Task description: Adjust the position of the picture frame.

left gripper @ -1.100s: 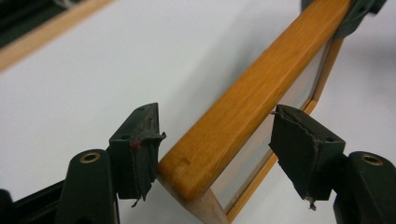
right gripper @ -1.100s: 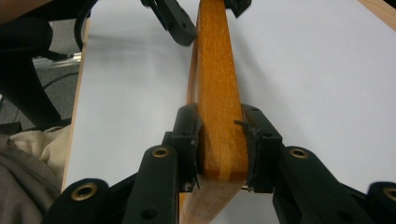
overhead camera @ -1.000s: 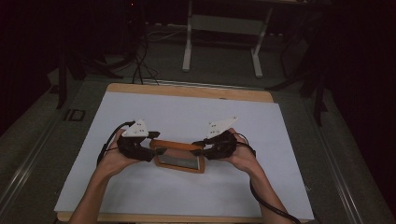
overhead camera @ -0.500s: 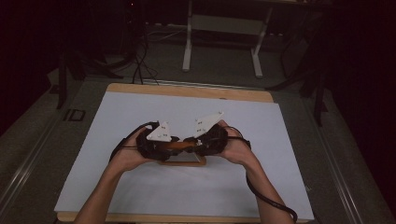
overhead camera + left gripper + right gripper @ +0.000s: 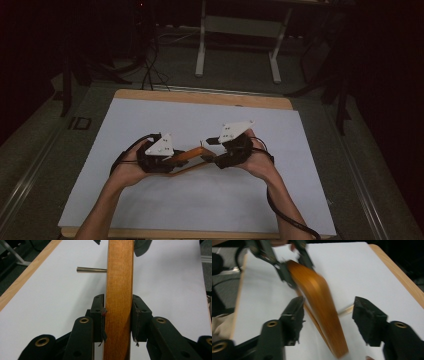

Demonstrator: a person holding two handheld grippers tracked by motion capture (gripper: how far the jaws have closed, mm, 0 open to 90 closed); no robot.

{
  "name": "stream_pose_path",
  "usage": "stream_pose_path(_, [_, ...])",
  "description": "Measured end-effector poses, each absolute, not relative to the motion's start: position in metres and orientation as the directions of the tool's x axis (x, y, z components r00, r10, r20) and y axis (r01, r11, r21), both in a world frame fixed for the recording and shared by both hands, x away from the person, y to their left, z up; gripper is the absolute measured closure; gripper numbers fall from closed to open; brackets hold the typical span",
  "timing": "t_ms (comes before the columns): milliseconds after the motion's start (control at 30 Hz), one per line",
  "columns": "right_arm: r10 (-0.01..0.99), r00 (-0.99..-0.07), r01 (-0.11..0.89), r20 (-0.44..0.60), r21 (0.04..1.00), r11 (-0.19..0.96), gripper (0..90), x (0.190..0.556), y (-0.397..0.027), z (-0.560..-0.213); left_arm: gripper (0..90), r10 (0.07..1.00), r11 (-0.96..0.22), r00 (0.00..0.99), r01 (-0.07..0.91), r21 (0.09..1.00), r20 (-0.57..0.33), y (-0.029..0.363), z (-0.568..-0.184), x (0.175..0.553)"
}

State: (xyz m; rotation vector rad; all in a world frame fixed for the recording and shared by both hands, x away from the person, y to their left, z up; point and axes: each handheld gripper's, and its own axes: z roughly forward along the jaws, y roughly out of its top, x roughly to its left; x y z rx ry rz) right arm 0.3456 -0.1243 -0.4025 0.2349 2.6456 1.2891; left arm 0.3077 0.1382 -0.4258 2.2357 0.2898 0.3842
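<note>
Item: wooden frame [image 5: 118,297] with metal peg [image 5: 91,270] | Left gripper [image 5: 117,312]: jaws just closed onto its rail, clamped | Right gripper [image 5: 327,315]: jaws just opened, wide, frame loose between them | Step: hand-over to left | Next: right likely withdraws or regrips.

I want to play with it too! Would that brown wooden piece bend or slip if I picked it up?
Probably stiff: the wooden piece stays straight though the left gripper clamps one end. Maybe slippery, since its face looks glossy. Its metal pin could stop rolling.
</note>
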Motion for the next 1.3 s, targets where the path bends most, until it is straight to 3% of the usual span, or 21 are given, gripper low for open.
stream_pose_path(267, [0.344, -0.938, 0.185, -0.029, 0.800, 0.571, 28.3, 0.355, -0.141, -0.439, 68.6, 0.376, -0.584, 0.916, 0.117, 0.803, 0.140, 0.162, -0.428, 0.300])
stream_pose_path(467, [0.345, -0.936, 0.262, 0.071, 0.794, 0.548, 26.0, 0.362, -0.124, -0.470, 68.5, 0.407, -0.563, 0.905, 0.146, 0.814, 0.119, 0.177, -0.430, 0.297])
stream_pose_path(800, [0.302, -0.931, 0.322, 0.204, 0.848, 0.422, 47.0, 0.367, -0.089, -0.490, 68.4, 0.449, -0.552, 0.888, 0.186, 0.813, 0.102, 0.189, -0.430, 0.295])
stream_pose_path(1167, [0.328, -0.929, 0.305, 0.171, 0.857, 0.416, 57.4, 0.361, -0.093, -0.488, 68.2, 0.531, -0.476, 0.844, 0.227, 0.850, 0.072, 0.192, -0.434, 0.299])
stream_pose_path(1300, [0.382, -0.911, 0.309, 0.155, 0.870, 0.385, 66.0, 0.359, -0.108, -0.479, 68.4, 0.541, -0.460, 0.838, 0.224, 0.859, 0.071, 0.186, -0.433, 0.299])
